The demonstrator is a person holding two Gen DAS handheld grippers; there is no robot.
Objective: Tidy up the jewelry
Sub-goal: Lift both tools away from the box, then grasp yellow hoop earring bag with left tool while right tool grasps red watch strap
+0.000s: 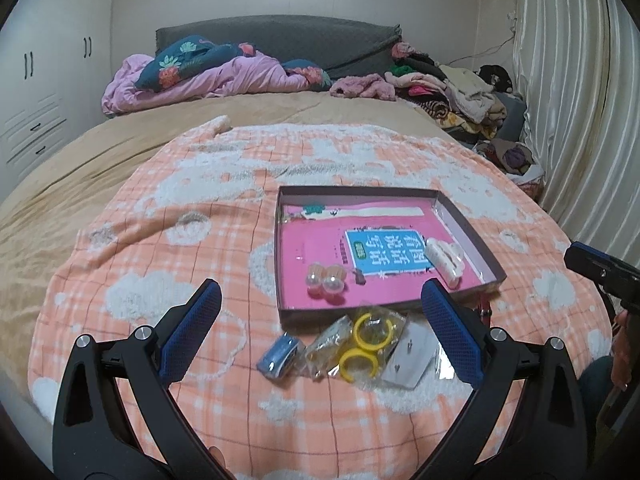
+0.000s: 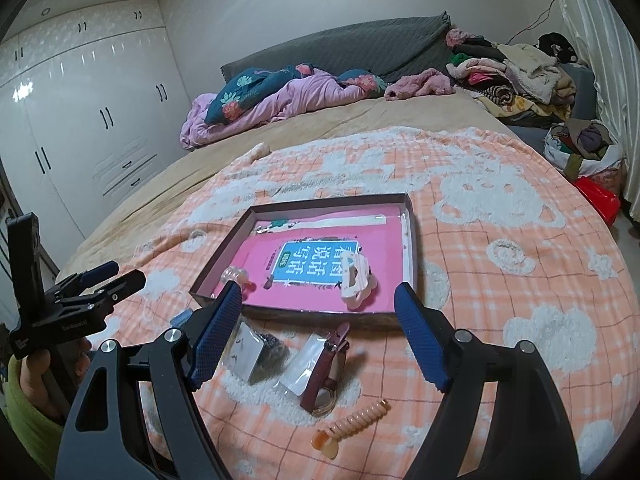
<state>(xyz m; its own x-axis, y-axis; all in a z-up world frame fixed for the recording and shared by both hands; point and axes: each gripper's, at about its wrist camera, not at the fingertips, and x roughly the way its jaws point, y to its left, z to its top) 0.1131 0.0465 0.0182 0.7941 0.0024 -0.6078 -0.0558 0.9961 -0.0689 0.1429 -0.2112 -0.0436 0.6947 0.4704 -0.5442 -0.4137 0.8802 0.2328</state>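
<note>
Jewelry lies partly sorted: a white hair clip (image 1: 445,259) and pearl earrings (image 1: 326,282) rest inside the tray (image 1: 468,220) on the bed; yellow rings (image 1: 362,346), a watch (image 2: 329,372) and a spiral hair tie (image 2: 352,426) remain on the blanket (image 1: 160,240). Left gripper (image 1: 322,336) and right gripper (image 2: 318,340): jaws wide open, holding nothing. Next move, likely: close on one loose piece and carry it over the tray wall.

pink book (image 2: 320,280) in the box, blue label reading 看图说话写话, other print too small to read

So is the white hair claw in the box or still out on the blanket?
In: white hair claw lies inside the box, on the pink book.
</note>
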